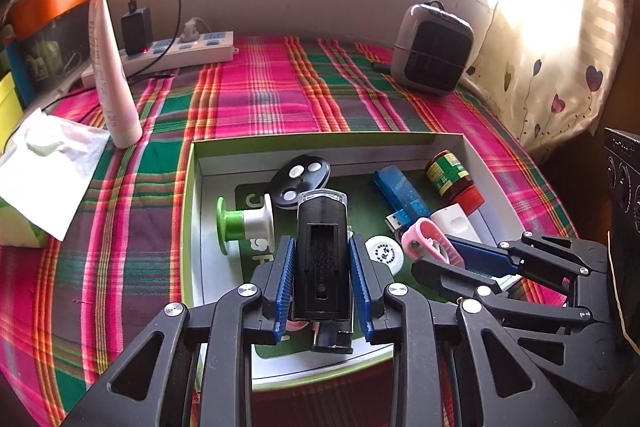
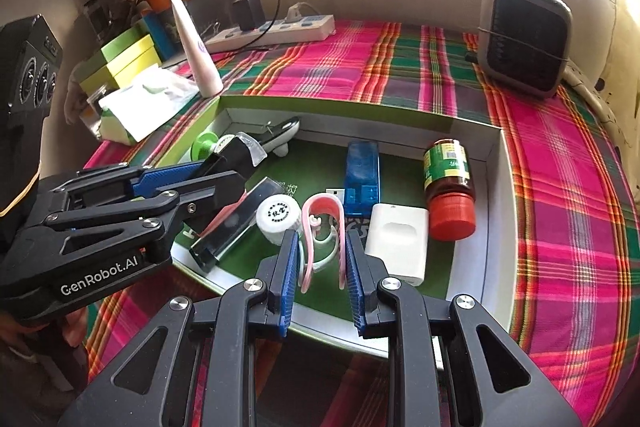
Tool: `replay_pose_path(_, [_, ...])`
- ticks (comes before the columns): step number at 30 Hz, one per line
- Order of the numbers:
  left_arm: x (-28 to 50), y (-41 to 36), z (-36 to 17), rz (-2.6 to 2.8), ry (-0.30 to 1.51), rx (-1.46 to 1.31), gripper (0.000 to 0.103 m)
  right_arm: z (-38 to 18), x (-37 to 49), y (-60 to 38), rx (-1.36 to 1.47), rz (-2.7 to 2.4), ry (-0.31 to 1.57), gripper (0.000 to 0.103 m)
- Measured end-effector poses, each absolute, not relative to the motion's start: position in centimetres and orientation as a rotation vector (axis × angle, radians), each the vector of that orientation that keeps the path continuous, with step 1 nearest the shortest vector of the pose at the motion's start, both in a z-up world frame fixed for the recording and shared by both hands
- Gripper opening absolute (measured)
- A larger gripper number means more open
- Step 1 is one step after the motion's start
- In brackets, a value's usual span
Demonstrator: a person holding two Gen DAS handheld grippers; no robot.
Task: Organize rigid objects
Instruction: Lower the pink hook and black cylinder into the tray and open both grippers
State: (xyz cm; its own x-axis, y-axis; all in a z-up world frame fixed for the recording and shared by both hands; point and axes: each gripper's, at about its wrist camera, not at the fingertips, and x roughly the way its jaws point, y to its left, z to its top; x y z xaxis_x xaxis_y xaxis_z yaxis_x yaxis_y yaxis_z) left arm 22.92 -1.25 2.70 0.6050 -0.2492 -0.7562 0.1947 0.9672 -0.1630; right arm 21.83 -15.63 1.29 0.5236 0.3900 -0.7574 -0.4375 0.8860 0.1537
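Right now the left gripper [image 1: 322, 269] has its blue pads pressed on the two long sides of a black stamp [image 1: 321, 259]. Its jaws are almost closed. The stamp's long side runs the same way as the fingers, and its clear cap end points away toward the far wall of the box [image 1: 328, 141]. It sits over the near left part of the box, above the green floor.

The right gripper [image 2: 322, 263] has its jaws almost closed on a pink clip [image 2: 323, 227]. The clip is a long loop. Its round end points to the far wall and its open ends point back to the near edge. It is over the middle of the near edge.

Only the left view shows the black round remote [image 1: 301, 179] face on, with its three pale buttons, and the green and white spool [image 1: 245, 223] from the side. Only the right view shows the whole white block [image 2: 397, 243] next to the clip, and a long black bar [image 2: 236, 223] lying under the left gripper. Both views show the blue stick [image 2: 361, 177] and the red-capped bottle [image 2: 448, 183] lying by the right wall, and the white cap [image 2: 279, 213] just left of the clip.
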Motion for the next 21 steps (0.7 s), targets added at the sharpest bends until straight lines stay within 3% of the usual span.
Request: replay_pose_path(21, [23.31, -1.29, 2.52, -0.245, 0.874, -0.049, 0.026, 0.97, 21.88, -14.64, -0.131, 0.473, 0.875, 0.024])
